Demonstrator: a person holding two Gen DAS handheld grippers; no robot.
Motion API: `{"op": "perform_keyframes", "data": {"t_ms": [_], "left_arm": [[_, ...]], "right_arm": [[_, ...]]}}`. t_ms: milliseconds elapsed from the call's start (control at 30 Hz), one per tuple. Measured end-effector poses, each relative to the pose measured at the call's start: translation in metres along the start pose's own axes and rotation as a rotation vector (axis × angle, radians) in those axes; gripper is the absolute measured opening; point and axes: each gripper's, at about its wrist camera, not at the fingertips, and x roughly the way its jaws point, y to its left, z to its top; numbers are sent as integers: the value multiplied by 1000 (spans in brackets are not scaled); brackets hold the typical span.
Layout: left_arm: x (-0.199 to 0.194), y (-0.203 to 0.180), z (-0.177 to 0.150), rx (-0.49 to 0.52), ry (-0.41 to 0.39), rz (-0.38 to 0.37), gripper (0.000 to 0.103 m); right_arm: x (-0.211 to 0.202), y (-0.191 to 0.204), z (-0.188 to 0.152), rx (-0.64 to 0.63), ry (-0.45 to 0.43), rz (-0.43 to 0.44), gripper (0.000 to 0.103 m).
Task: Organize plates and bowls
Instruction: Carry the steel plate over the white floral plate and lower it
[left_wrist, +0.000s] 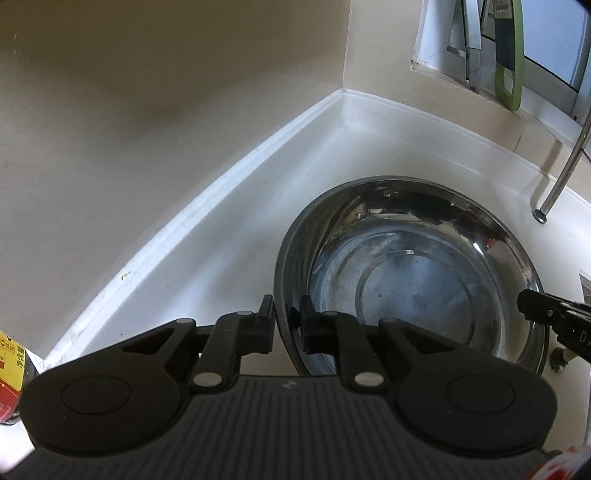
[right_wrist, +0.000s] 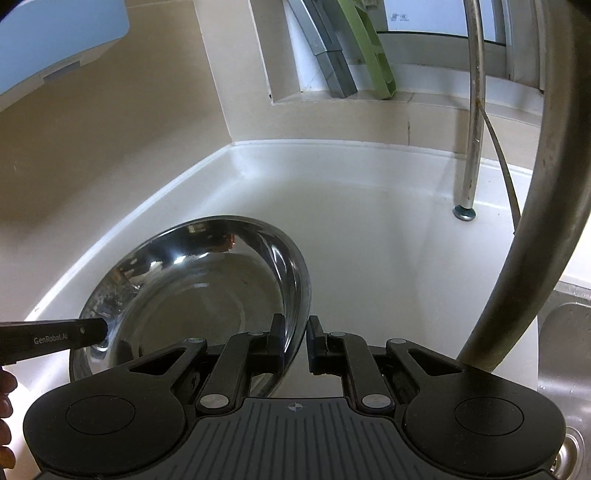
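A large steel bowl (left_wrist: 410, 280) sits on the white counter in the corner by the wall. My left gripper (left_wrist: 286, 317) is shut on the bowl's left rim, one finger outside and one inside. My right gripper (right_wrist: 295, 339) is shut on the opposite rim of the same bowl (right_wrist: 192, 288). The right gripper's finger shows at the bowl's right edge in the left wrist view (left_wrist: 543, 306). The left gripper's finger shows at the bowl's left edge in the right wrist view (right_wrist: 55, 336).
A curved metal tap (right_wrist: 546, 206) rises at the right, beside a steel sink (right_wrist: 569, 350). A thin metal post (right_wrist: 469, 162) stands on the white counter (right_wrist: 369, 229). A window sill holds a green tool (right_wrist: 373, 55). A red and yellow bottle (left_wrist: 11, 373) stands at the left.
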Motion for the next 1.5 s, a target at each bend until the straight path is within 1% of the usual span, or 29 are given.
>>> {"op": "perform_keyframes", "data": {"t_ms": [167, 300, 500, 700, 900, 1033, 1500], "left_arm": [[2, 0, -1, -2, 11, -4, 12], [4, -1, 0, -3, 12, -5, 12], [7, -4, -1, 10, 17, -3, 13], [10, -7, -1, 22, 17, 3, 14], [11, -7, -2, 24, 23, 5, 14], [9, -6, -3, 26, 27, 3, 14], [-13, 4, -28, -4, 50, 21, 14]], "right_arm": [[11, 0, 2, 28, 14, -1, 12], [10, 2, 2, 22, 10, -14, 12], [13, 0, 2, 31, 15, -8, 12], [14, -3, -1, 46, 33, 14, 12], [12, 1, 0, 26, 52, -3, 13], [11, 1, 1, 30, 72, 0, 13], [-2, 4, -14, 3, 109, 45, 13]]}}
